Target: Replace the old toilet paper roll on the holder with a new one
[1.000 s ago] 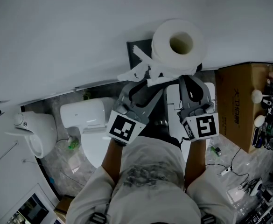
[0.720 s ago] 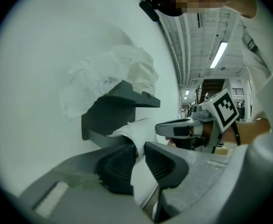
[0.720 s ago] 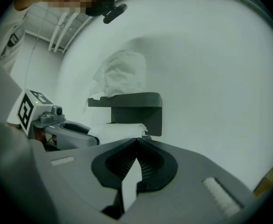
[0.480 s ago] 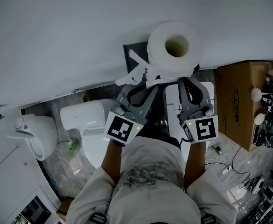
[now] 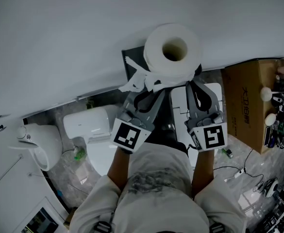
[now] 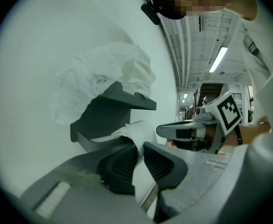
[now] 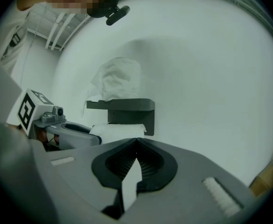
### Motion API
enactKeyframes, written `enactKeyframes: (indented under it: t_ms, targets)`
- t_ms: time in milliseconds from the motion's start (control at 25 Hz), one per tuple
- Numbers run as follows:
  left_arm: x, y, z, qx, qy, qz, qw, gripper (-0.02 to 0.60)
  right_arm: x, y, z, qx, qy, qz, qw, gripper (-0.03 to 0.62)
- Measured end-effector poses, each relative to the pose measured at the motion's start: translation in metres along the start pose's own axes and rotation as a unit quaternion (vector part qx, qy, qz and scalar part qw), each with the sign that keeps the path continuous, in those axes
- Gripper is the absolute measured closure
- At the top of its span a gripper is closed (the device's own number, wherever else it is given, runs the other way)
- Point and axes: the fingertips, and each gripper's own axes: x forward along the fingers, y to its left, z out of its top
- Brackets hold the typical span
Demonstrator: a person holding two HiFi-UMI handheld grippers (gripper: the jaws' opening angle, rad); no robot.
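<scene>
One big toilet paper roll sits at the top middle of the head view. It rests on the dark holder, with its hole facing the camera. Both grippers are just below it. The left gripper is nearer the loose paper tail, and its fingers are closing narrow with that paper between them. The right gripper has its fingers pressed together and holds nothing.
</scene>
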Motion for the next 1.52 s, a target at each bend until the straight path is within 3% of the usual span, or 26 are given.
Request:
enactKeyframes:
  t_ms: [760,1520]
  targets:
    - [0.023,-0.015,0.004,-0.001,0.005,0.004,1.0000,0.535,-0.018,-0.011,-0.003,0.012,0.008,-0.016,1.000,0.592]
    - [0.049,-0.029,0.012,-0.002,0.004,-0.021,0.9998,0.555,-0.029,-0.028,-0.005,0.027,0.012,-0.043,0.999,0.592]
